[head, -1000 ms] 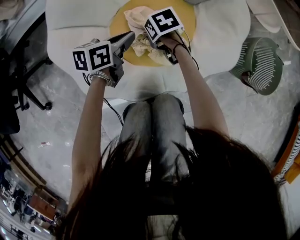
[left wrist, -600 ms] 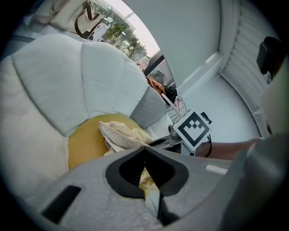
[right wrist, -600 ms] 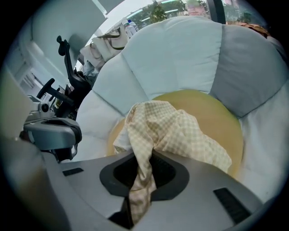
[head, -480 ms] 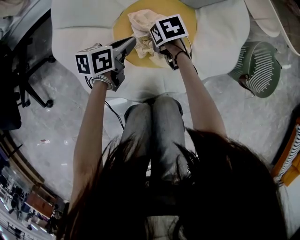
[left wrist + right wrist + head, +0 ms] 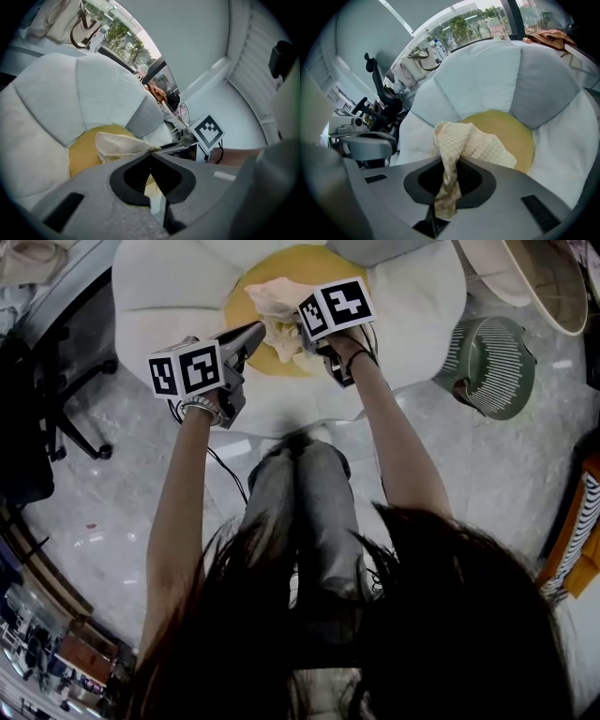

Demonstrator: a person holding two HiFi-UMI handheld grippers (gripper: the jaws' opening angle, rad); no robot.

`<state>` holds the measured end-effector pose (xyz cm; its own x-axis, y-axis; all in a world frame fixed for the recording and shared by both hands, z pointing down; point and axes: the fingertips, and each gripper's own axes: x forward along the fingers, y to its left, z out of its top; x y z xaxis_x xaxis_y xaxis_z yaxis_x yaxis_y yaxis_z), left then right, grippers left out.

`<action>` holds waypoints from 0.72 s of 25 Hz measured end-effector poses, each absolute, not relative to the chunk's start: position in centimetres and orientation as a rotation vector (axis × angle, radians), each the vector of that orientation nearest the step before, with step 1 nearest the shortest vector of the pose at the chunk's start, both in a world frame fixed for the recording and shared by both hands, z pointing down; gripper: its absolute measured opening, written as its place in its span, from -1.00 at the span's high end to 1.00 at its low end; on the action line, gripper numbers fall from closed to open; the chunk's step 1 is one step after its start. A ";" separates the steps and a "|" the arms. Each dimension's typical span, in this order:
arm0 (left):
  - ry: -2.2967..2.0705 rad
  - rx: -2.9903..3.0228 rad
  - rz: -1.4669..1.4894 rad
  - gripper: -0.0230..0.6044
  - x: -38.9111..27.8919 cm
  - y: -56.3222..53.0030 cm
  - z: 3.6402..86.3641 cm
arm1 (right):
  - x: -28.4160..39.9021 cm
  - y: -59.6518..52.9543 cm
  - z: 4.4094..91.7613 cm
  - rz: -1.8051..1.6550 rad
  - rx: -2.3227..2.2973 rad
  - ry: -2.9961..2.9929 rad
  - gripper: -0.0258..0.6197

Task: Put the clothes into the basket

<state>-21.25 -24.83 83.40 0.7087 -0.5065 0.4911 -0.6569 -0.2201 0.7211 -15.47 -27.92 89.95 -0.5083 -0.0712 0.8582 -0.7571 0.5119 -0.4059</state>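
Green slatted plastic basket (image 5: pixel 497 371) on the grey floor (image 5: pixel 112 512), contents unclear. We see the crumpled cream checked cloth (image 5: pixel 275 307) over the yellow cushion centre (image 5: pixel 511 136), pinched by the left hand-held gripper (image 5: pixel 151 152) and the right hand-held gripper (image 5: pixel 450 161), whose jaws have just been closing on it.

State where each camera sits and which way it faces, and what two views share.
Head view: on the person's head, facing steeply down at the white flower-shaped cushion with yellow centre; shows hair, both forearms, left gripper, right gripper.
Left gripper view: on the left gripper, facing the cushion past its jaws, shut on the cream checked cloth; shows the right forearm.
Right gripper view: on the right gripper, facing the cushion; its jaws, having just closed, pinch the cloth.
Shared: both gripper views show that cloth.
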 end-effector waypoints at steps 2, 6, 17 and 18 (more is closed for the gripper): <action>-0.901 1.883 0.177 0.89 -21.1 -24.8 82.0 | -15.4 -27.9 88.3 1.036 0.685 -1.926 0.77; -0.906 1.886 0.158 0.89 -21.4 -25.0 79.1 | -15.3 -28.3 85.0 1.041 0.707 -1.947 0.77; -0.903 1.918 0.161 0.89 -21.9 -25.4 72.6 | -15.6 -28.5 78.0 1.033 0.737 -1.969 0.77; -0.903 1.921 0.164 0.89 -21.8 -25.3 72.2 | -15.6 -28.4 77.5 1.032 0.738 -1.972 0.77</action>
